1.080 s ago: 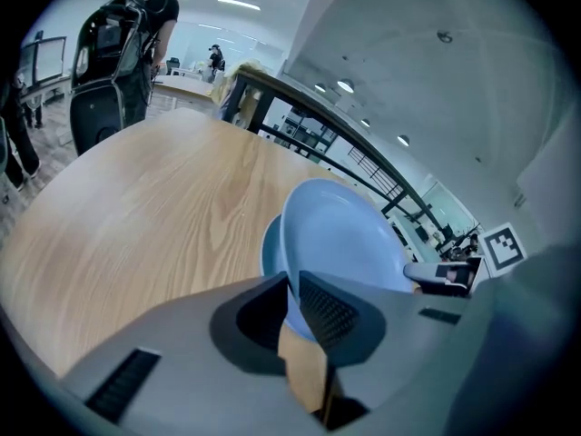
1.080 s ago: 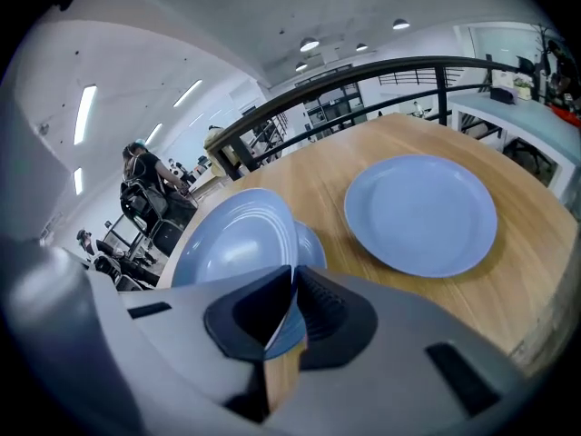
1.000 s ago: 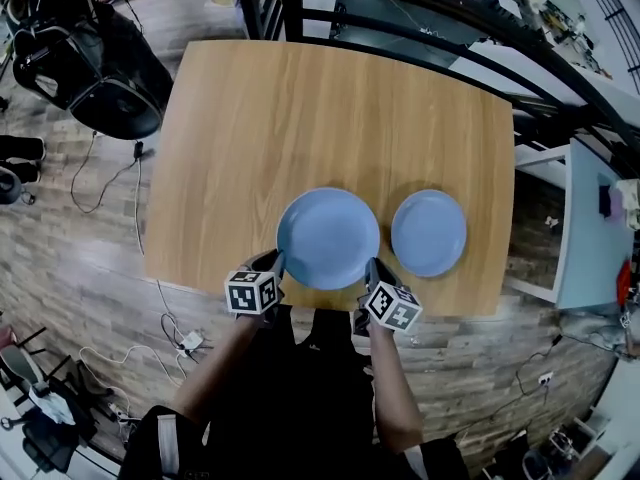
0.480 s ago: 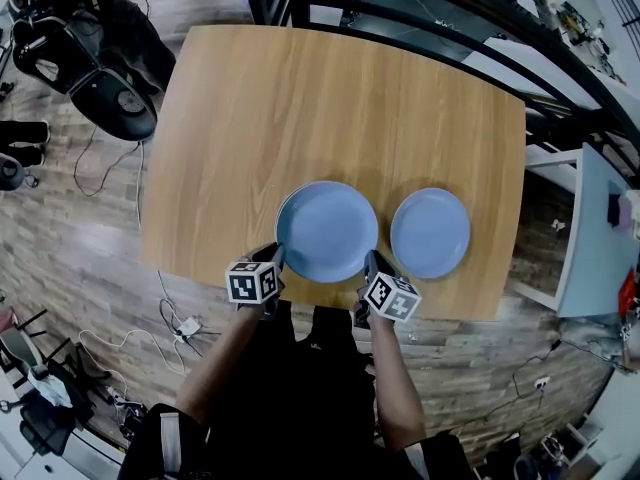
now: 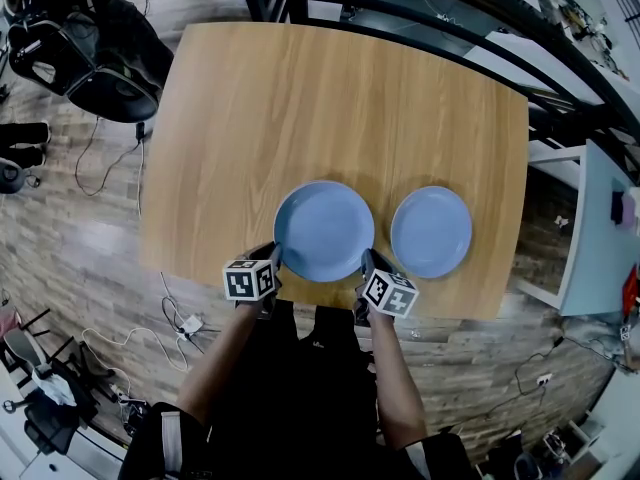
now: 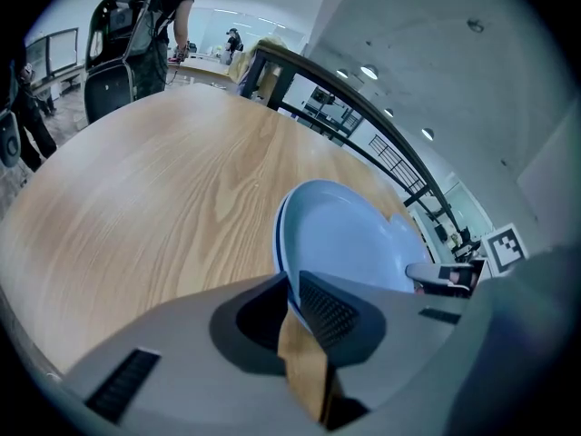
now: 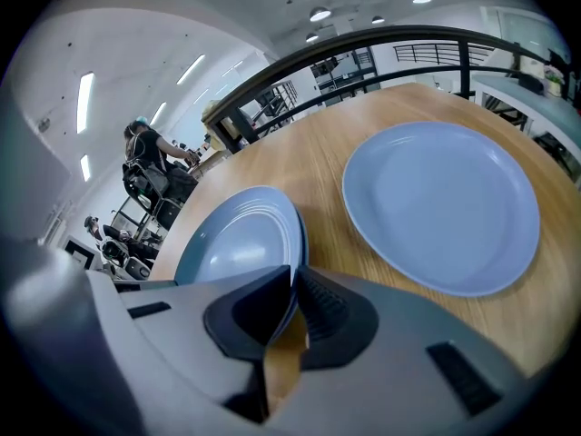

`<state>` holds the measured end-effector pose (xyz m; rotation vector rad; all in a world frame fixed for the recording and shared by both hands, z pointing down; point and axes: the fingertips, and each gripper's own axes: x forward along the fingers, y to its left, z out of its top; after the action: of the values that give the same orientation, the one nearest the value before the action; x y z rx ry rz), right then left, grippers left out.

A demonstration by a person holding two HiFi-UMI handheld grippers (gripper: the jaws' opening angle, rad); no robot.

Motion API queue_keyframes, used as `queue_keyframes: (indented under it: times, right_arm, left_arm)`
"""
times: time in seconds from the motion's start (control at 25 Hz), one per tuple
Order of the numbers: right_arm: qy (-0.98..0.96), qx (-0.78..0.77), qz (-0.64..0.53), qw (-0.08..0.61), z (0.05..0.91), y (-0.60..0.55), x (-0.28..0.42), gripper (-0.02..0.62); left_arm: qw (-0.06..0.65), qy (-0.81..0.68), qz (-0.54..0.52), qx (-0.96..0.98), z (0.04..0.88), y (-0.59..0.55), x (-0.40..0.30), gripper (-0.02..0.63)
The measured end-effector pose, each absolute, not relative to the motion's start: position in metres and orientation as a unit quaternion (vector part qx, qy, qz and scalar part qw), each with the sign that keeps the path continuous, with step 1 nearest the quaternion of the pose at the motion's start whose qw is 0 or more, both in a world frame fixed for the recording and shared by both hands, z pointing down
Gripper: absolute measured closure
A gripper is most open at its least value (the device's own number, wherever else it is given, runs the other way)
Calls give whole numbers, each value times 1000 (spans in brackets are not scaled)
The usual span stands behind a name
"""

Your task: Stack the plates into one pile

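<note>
You hold the larger blue plate (image 5: 323, 230) by its rim from both sides, at the near edge of the wooden table (image 5: 300, 98). Your left gripper (image 5: 272, 259) is clamped on the plate's left rim, and the left gripper view shows the thin edge pinched between the two ribbed pads. Your right gripper (image 5: 367, 262) grasps the opposite rim the same way, its pads closed on the edge. Both grippers point steeply downward, with their marker cubes facing up toward the head camera.

The plate sits between the two grippers, in front of your body and slightly left of the table's middle. Whether its underside touches the wood cannot be told from these views.

The smaller blue plate (image 5: 431, 231) lies flat on the table just to the right of the held one. The two plates are near each other but apart, with a strip of bare wood between them. It is empty and no gripper touches it.

A black railing (image 5: 430, 13) runs past the table's far side, and cables (image 5: 175, 318) trail over the floor at your left.
</note>
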<state>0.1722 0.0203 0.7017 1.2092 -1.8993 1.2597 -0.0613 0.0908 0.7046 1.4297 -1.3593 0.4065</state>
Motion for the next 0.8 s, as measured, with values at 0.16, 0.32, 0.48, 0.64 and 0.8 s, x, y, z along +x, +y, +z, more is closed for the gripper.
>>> queue_keyframes:
  times: [0.16,0.32,0.48,0.64,0.8]
  right_arm:
    - [-707,447,467,288,706,19,170,551]
    - [-709,439,463,300,709,18,168,550]
    - [-709,433,463,309,710,20,169,548]
    - [-712,433,452,317,709,20,169,546]
    - [-715,434,436,332,709,20,169,546]
  left_arm:
    - [533,-573,179,597,705,90,-63,552]
    - [535,-572,182,594,707,89,-64,551]
    - [523,-573,198,600,706,91,-63,545]
    - [520,-574,198,600,706,90,-62,545]
    - [511,-574,205,607,706,90,-61,545]
